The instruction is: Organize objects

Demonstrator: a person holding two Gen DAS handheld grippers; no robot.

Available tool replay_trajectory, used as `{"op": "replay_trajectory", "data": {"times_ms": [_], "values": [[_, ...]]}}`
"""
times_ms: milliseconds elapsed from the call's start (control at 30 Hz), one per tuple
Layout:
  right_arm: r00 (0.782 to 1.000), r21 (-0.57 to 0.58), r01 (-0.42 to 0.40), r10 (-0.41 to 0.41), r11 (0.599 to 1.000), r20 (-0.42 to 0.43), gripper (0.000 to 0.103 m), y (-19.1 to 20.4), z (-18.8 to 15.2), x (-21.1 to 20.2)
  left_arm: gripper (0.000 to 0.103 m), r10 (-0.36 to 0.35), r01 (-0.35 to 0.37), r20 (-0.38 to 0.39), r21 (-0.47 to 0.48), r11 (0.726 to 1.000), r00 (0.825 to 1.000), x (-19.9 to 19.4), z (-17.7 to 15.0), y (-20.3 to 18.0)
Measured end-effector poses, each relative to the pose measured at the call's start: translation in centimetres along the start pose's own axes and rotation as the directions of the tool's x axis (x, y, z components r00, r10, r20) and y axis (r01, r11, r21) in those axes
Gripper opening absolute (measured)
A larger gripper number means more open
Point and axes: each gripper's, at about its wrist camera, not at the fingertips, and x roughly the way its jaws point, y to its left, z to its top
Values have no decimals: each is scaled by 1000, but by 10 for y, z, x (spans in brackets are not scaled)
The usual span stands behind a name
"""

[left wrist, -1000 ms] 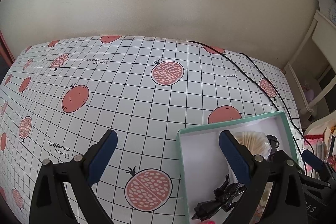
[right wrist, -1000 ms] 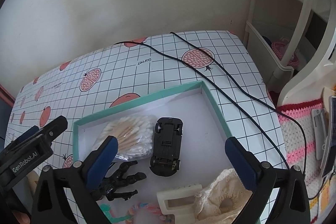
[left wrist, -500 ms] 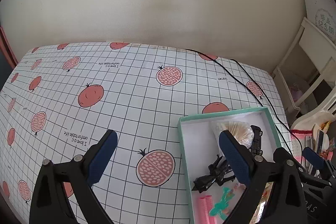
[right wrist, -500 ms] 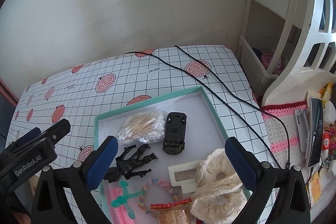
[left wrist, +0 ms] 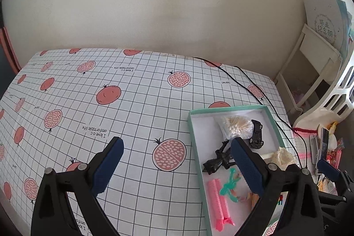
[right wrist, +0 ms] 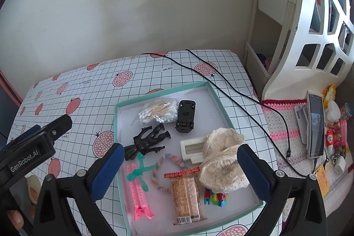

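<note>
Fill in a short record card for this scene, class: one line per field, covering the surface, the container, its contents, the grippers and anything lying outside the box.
Surface: table with grid cloth printed with pomegranates
Container: teal-rimmed box, open, white inside
Contents: bag of cotton swabs, black toy car, black figure, pink hair clips, snack packet, lace fabric
Left gripper: open, empty
Right gripper: open, empty, above the box
Outside box: black cable across the cloth; phone on a knitted mat
</note>
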Motion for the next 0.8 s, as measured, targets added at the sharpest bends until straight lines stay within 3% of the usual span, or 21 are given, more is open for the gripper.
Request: {"op": "replay_trajectory", "data": {"times_ms": [300,800], "values": [[1000,-5,-9,9,1000,-2,103,6,-33,-16,97,18,-19,54,9,1000,998,-35,-21,13],[999,-44,-9,11,999,42,103,23,-84,-49,97,74,-77,63,34,996,995,-62,-84,29]]}}
